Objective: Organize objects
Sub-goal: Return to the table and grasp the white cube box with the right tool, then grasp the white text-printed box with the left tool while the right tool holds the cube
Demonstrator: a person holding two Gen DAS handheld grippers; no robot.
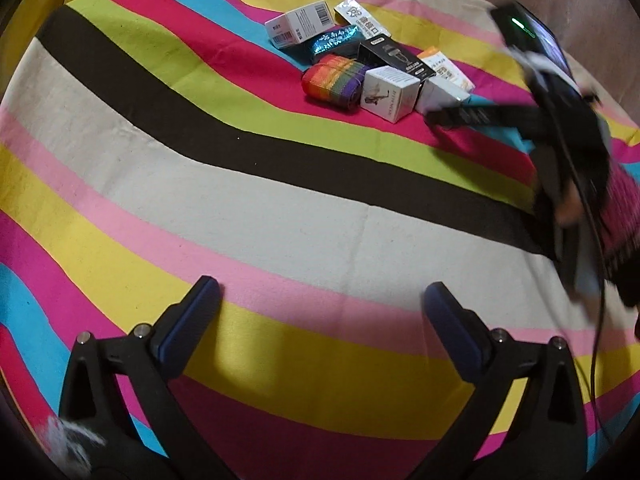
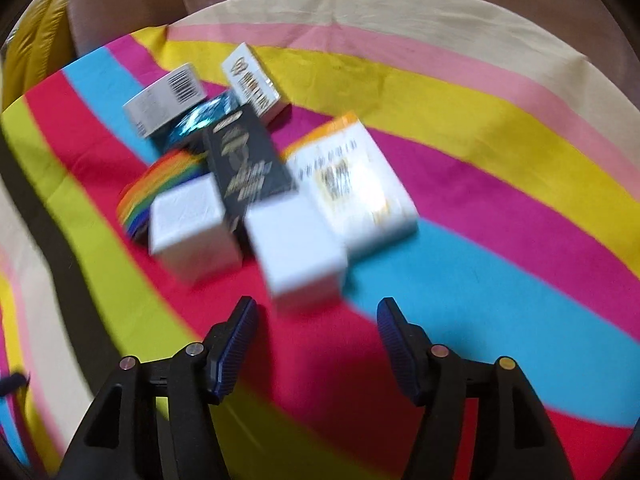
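Observation:
A pile of small boxes lies at the far side of the striped cloth [image 1: 240,208]. It holds a rainbow strap roll [image 1: 334,80] [image 2: 160,184], a white cube box [image 1: 390,94] [image 2: 192,228], a black box [image 1: 390,54] [image 2: 246,160], a barcode box [image 1: 300,24] [image 2: 168,96], an orange-white box [image 1: 446,68] [image 2: 352,176] and a plain white box [image 1: 440,94] [image 2: 300,252]. My left gripper [image 1: 320,286] is open over bare cloth, well short of the pile. My right gripper [image 2: 316,306] [image 1: 440,118] is open just before the plain white box, with nothing between its fingers.
A white-gold box [image 1: 360,16] and a shiny blue packet [image 1: 332,42] sit at the pile's back. A yellow cushion [image 1: 60,0] lies beyond the cloth's left edge, pinkish upholstery [image 1: 580,20] behind. A magenta striped sleeve [image 1: 624,216] and a cable hang at the right.

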